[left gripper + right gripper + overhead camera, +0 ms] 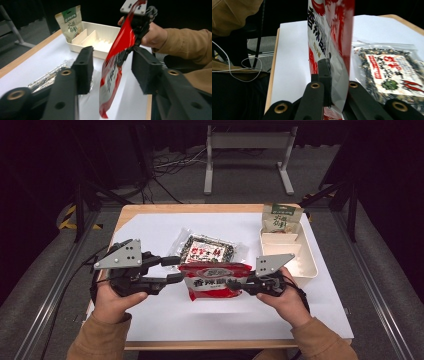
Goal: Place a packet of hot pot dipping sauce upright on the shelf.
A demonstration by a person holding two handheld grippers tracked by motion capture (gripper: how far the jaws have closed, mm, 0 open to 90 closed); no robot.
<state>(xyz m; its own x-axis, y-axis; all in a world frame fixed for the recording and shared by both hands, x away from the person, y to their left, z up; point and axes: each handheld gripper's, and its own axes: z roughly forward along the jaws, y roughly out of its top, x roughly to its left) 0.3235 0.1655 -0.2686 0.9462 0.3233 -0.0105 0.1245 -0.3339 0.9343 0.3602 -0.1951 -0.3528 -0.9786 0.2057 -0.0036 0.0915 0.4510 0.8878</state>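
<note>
The right gripper (235, 285) is clamped on the right edge of a red snack packet (214, 281), its 2 jaws pressed together on the foil. In the right gripper view the red snack packet (329, 45) rises on edge between those jaws, its white panel with black characters facing left. The packet hangs above the white table cover (150, 227) near the front middle of the table, its left edge just beside the left gripper (175, 270).

The left gripper stands with its jaws apart. In the left gripper view the red snack packet (112, 72) hangs in the gap between the 2 black pads (84, 68) without either pad pressing on it, and behind it the right gripper (135, 27) pinches its upper edge, held by a hand (155, 36) in a tan sleeve.

A clear packet of dark seaweed snack (210, 251) with a red and white label lies flat on the cover just behind the red packet; the same seaweed packet (392, 75) lies to the right of the jaws in the right gripper view.

At the right side of the table stands a cream divided tray (311, 262). A green and white pouch (282, 217) leans upright in its far compartment. The nearer compartments look bare in the left gripper view, where the tray (110, 31) sits behind the pads with the green pouch (71, 22) at its far-left end.
</note>
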